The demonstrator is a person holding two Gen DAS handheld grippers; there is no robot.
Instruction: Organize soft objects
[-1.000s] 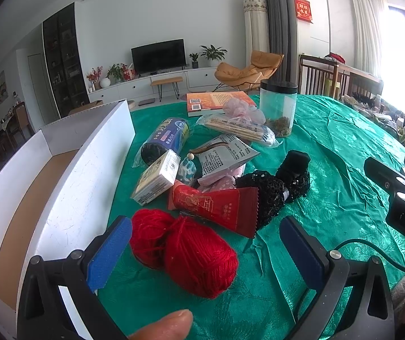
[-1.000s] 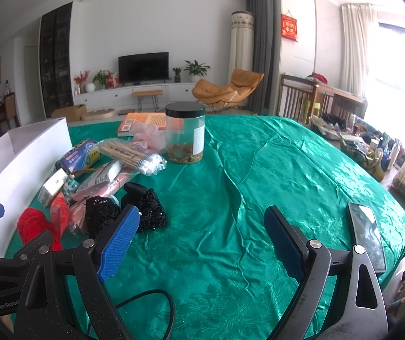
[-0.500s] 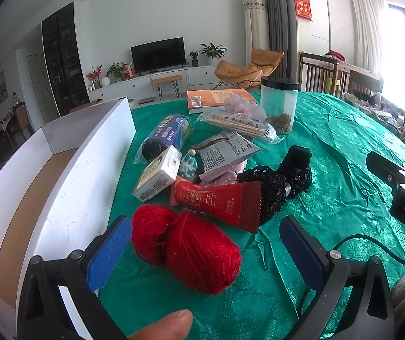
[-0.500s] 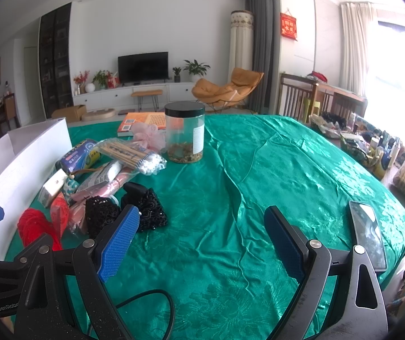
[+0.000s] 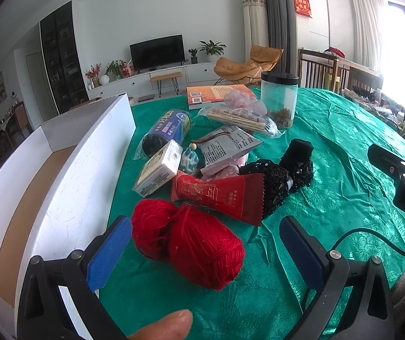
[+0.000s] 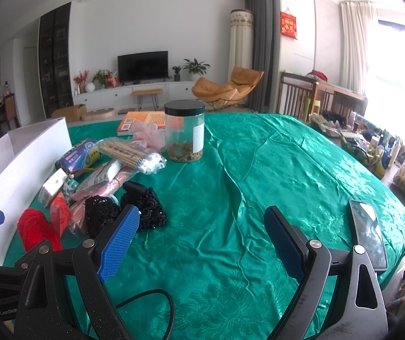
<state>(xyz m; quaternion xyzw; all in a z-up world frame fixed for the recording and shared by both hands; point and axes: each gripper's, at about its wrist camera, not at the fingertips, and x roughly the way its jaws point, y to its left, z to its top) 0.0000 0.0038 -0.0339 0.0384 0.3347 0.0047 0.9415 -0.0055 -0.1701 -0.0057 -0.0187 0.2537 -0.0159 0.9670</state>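
Observation:
A red yarn ball [image 5: 191, 240] lies on the green tablecloth [image 5: 344, 192], between the open blue-padded fingers of my left gripper [image 5: 205, 255]. It also shows in the right wrist view [image 6: 36, 231]. Behind it lie a red packet [image 5: 222, 194] and black knitted items [image 5: 284, 175]. A white open box [image 5: 60, 187] stands just left of the yarn. My right gripper [image 6: 202, 243] is open and empty over bare cloth, right of the black knitted items [image 6: 143, 206].
Further back lie a tissue pack [image 5: 160, 167], a dark blue roll [image 5: 168, 130], a grey sachet [image 5: 227, 147], bagged chopsticks [image 5: 242, 119], a clear jar [image 5: 278, 99] and an orange book [image 5: 216, 93]. A phone [image 6: 368, 233] lies at the table's right edge.
My left gripper has moved slightly forward, so the red yarn sits deeper between its fingers. The right gripper has stayed still.

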